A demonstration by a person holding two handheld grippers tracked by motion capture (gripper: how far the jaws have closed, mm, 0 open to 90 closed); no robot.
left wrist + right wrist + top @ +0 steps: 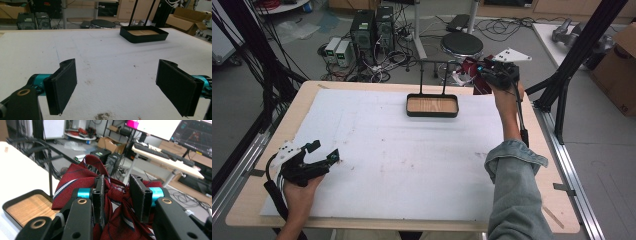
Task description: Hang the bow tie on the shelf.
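At the lower left of the high view, the left tool [323, 152] is lying low over the white sheet [402, 165] covering the bench [247, 200], gripped by the person's left hand [299, 192]. In the left gripper view its two black pads [65, 85] are standing wide apart with nothing between them, bare sheet showing in the gap.

Toward the upper middle of the high view, a black tray with a wooden floor [432, 106] is sitting on the sheet, a thin black rack [432, 75] rising from it.

At the upper right, the right tool [474, 70] is being held up beyond the tray's right end by the right hand [507, 95], a denim sleeve [514, 190] running down to the frame's bottom. A red striped tie [469, 72] is bunched at its tip. In the right gripper view the jaws are pinching the tie [117, 195], the cloth crowding the narrow gap and spilling out to both sides, with the tray [27, 210] at the lower left.
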